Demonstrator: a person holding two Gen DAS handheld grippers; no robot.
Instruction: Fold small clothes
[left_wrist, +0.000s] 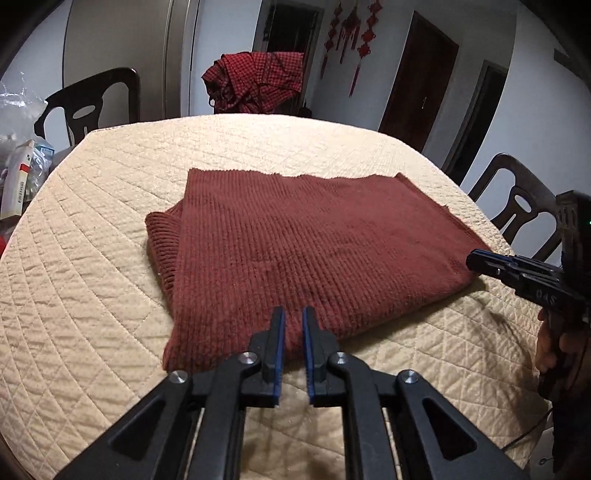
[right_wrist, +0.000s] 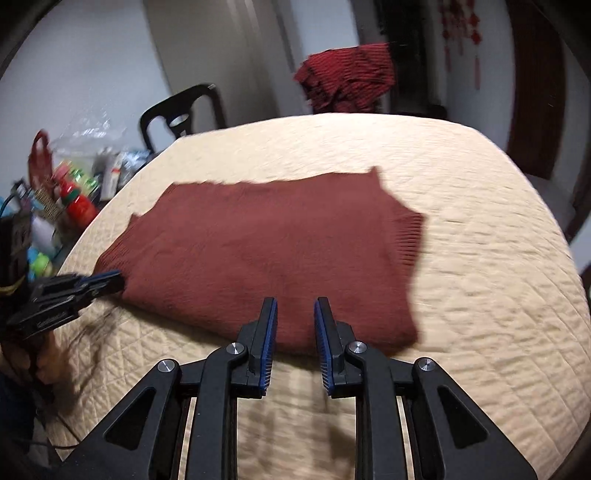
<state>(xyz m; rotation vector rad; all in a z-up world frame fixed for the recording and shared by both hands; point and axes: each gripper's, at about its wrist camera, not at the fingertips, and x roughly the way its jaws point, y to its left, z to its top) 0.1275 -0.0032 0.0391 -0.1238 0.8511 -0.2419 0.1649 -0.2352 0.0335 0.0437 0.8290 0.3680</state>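
Hovering over the near edge of the folded rust-red ribbed knit garment (left_wrist: 314, 247), left tongs (left_wrist: 293, 314) are narrowly parted, nothing between them. Right tongs (right_wrist: 295, 304) likewise: small gap, empty, at the same near hem. Garment lies flat just ahead of both tongs on the cream quilted table (left_wrist: 92, 295); bare quilt all round its edges.

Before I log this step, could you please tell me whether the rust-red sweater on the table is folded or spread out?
Folded. The sweater lies as a flat rectangle, with a ribbed layer showing underneath along one side.
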